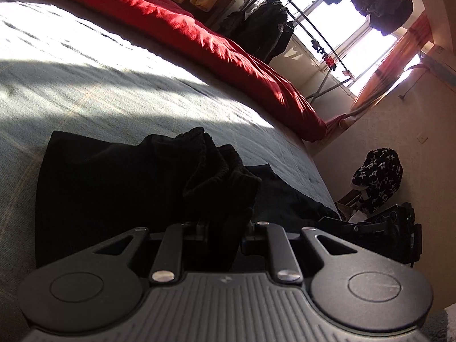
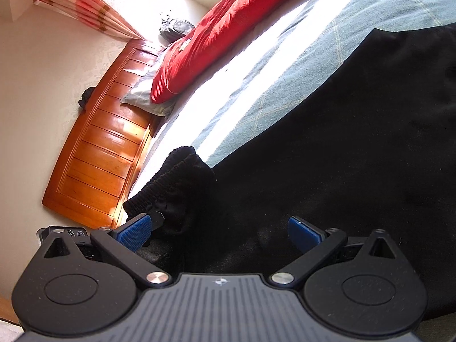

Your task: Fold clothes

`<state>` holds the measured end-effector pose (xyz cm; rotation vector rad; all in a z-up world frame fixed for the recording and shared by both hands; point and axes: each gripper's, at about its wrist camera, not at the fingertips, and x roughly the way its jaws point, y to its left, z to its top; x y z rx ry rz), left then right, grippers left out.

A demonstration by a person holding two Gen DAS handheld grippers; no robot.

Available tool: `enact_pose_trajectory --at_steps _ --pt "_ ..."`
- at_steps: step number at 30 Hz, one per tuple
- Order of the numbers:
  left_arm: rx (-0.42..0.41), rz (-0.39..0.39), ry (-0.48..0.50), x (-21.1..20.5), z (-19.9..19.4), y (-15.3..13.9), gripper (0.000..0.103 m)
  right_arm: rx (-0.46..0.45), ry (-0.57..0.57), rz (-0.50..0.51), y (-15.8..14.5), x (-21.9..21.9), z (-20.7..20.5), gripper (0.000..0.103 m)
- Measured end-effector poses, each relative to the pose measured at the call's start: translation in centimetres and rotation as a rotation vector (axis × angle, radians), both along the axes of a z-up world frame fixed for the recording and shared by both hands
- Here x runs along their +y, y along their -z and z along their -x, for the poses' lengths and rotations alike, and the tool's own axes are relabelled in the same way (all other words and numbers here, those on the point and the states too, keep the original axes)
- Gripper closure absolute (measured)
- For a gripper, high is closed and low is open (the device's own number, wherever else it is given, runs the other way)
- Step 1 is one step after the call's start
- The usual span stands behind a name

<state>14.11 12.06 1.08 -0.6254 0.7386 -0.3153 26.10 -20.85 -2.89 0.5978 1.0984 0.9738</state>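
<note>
Left gripper (image 1: 223, 228) pinched on black garment (image 1: 114, 182) waistband, right gripper (image 2: 219, 233) wide open, empty; soft, light, floppy, best held at elastic hem.

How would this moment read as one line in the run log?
stage: folding | left gripper: shut on black garment | right gripper: open over garment | surface: bed

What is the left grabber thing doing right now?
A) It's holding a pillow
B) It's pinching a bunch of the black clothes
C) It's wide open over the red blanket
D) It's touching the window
B: in the left wrist view the left gripper has its jaws closed tight on a gathered bunch of the black garment lying on the bed.
</note>
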Motion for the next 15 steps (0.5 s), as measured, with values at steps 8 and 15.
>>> enact_pose_trajectory --at_steps 8,15 --pt "0.042 -0.055 0.066 -2.3 -0.8 2.3 0.086 0.01 0.005 0.017 0.2 0.1 -0.2 0.0" --pt "0.024 -0.074 0.089 -3.4 -1.2 2.0 0.086 0.012 0.013 0.035 0.3 -0.5 -0.4 0.0"
